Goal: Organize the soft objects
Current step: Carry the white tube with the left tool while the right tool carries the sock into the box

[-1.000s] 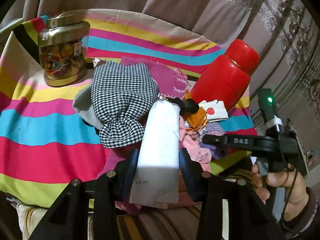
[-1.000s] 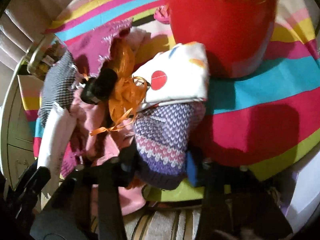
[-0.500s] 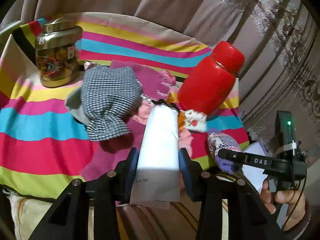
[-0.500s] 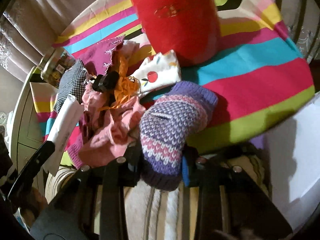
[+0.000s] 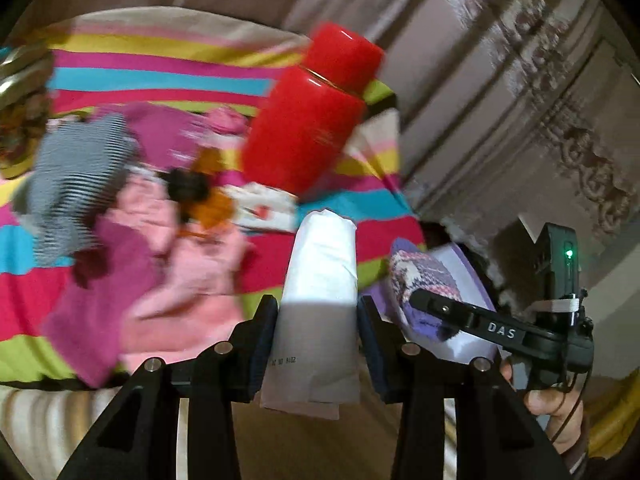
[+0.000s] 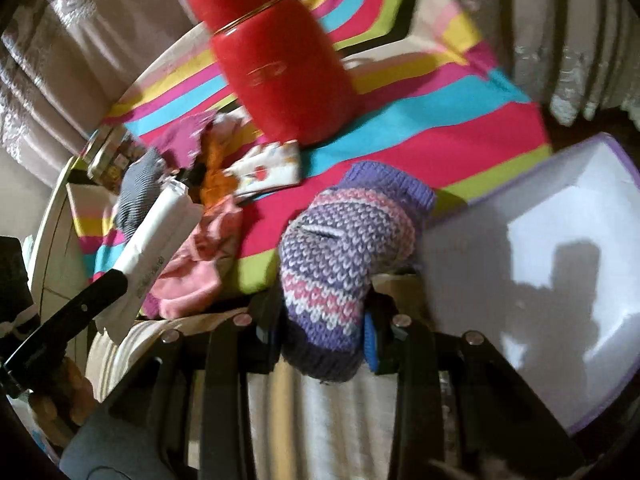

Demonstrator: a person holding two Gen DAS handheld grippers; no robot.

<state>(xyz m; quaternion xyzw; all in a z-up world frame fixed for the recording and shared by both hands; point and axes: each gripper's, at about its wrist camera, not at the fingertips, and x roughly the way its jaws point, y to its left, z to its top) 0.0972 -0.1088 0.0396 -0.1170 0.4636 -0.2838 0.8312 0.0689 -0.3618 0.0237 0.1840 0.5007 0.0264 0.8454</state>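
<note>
Behind the knit sock (image 6: 340, 256), box (image 6: 560, 280) partly hidden.

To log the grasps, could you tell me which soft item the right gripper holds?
The purple-and-pink knitted sock, clamped in the right gripper; the left gripper holds the white packet.

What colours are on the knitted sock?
The knitted sock has purple, pink and white stripes with a darker purple cuff; clearest in the right wrist view.
</note>
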